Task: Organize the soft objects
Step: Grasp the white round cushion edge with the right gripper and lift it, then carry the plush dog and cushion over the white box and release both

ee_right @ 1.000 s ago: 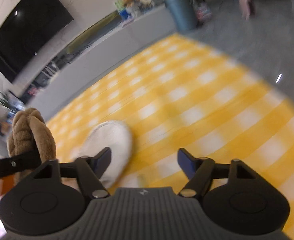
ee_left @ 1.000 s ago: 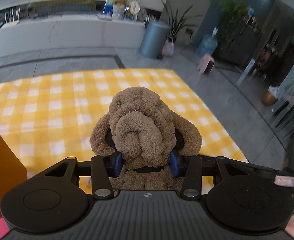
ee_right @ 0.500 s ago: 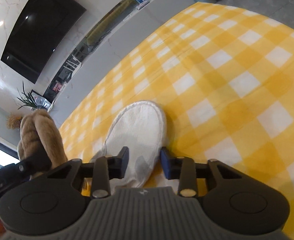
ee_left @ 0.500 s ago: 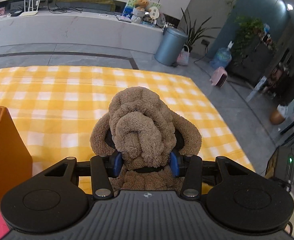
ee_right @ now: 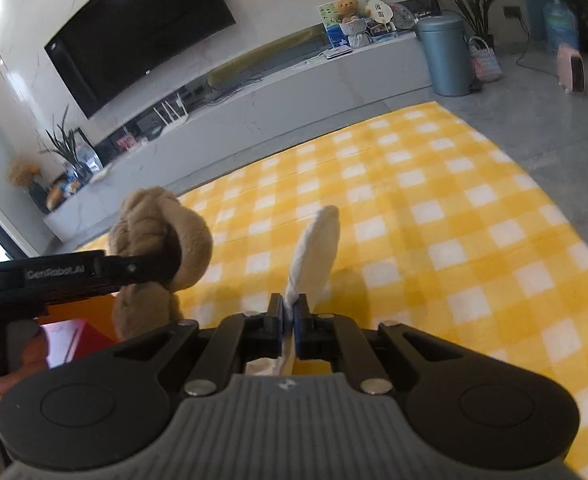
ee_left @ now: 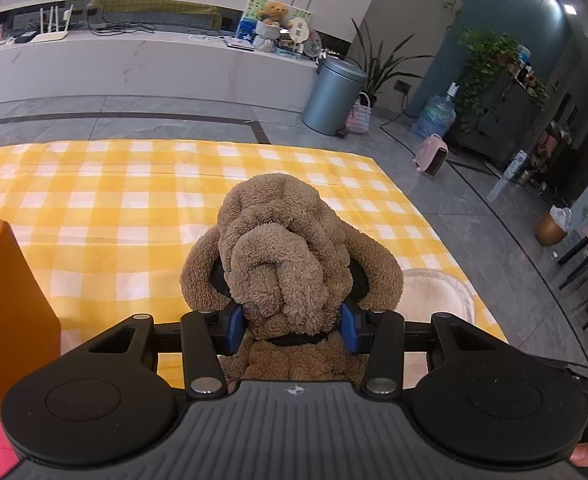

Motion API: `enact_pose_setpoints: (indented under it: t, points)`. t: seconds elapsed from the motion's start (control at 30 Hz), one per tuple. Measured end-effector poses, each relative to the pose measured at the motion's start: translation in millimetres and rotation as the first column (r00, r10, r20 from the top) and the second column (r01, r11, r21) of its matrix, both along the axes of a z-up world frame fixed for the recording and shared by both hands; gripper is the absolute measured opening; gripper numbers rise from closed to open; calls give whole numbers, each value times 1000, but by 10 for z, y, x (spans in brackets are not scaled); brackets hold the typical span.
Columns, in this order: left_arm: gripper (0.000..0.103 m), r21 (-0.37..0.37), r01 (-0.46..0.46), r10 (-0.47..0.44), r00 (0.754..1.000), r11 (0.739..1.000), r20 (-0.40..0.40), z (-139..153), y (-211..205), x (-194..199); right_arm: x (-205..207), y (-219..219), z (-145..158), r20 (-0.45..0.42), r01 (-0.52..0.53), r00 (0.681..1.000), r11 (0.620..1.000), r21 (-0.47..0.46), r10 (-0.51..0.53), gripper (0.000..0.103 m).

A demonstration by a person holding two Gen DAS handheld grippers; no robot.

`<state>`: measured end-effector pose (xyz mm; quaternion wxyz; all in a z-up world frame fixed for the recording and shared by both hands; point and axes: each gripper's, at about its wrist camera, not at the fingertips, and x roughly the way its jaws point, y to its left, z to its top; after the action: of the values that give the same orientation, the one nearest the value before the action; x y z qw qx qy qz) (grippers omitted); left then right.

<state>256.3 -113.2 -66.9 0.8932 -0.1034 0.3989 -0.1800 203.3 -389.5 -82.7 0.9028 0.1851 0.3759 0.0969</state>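
While your left gripper (ee_left: 291,328) clamps the one plush dog (ee_left: 289,256), your right gripper (ee_right: 289,320) pinches the one white slipper (ee_right: 318,244), its heel hidden.

One brown plush dog (ee_left: 285,256), one white slipper (ee_right: 318,248), one orange box (ee_left: 9,300), one checked blanket (ee_left: 113,208).

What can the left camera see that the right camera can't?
Only the left camera shows the dog toy's wrinkly face from the front, squeezed between the left gripper's blue pads, and some dark shelves with plants.

Only the right camera shows the big black TV on the wall, and the right gripper pinching the white slipper so it sticks up off the blanket.

Both show the yellow checked blanket, the orange box, the grey bin and the little teddy on the long counter.
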Motion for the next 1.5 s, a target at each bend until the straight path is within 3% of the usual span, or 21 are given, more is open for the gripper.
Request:
enact_pose_setpoints:
  t: [0.1,0.2,0.27,0.4,0.47,0.57,0.6,0.63,0.67,0.8,1.0,1.4,1.5]
  points:
    - [52,6,14,-14,1000,1000,-11,-5,-9,10,160,13,-217,-75,12,997,999,40,-9,10]
    - [52,3,14,-14,1000,1000,-25,-10,19,47,355,72,-446,-139,25,990,998,51,-17,11]
    - [52,-7,18,-18,999,1000,-30,-9,49,61,435,112,-546,-162,12,987,994,106,5,11]
    - [52,-5,20,-20,999,1000,-38,-16,32,67,551,166,-704,-186,10,982,970,245,37,30]
    - [52,0,20,-20,999,1000,-38,-15,24,64,587,198,-777,-208,28,978,961,276,31,32]
    - [52,5,19,-19,999,1000,-30,-3,4,41,597,219,-819,-194,41,981,953,299,18,31]
    - [52,6,18,-18,999,1000,-29,0,2,43,597,223,-827,-189,47,982,953,300,11,26]
    - [52,9,16,-16,999,1000,-28,-1,0,42,606,241,-838,-190,54,982,957,285,1,10]
    - [52,11,15,-14,999,1000,-29,-3,-1,43,626,282,-852,-192,53,981,966,251,-4,3]
    - [52,26,-1,2,1000,1000,-27,12,-6,31,601,232,-780,-168,50,986,975,215,-14,3]
    - [52,35,-11,12,1000,999,-22,24,-7,16,373,54,-386,-36,62,998,988,142,-58,3]
    - [52,55,-33,34,999,998,-31,28,-22,34,203,-141,-149,56,109,991,972,207,-123,3]
    - [52,53,-18,21,998,998,-64,9,-7,77,179,-181,-134,81,66,992,956,287,-93,3]
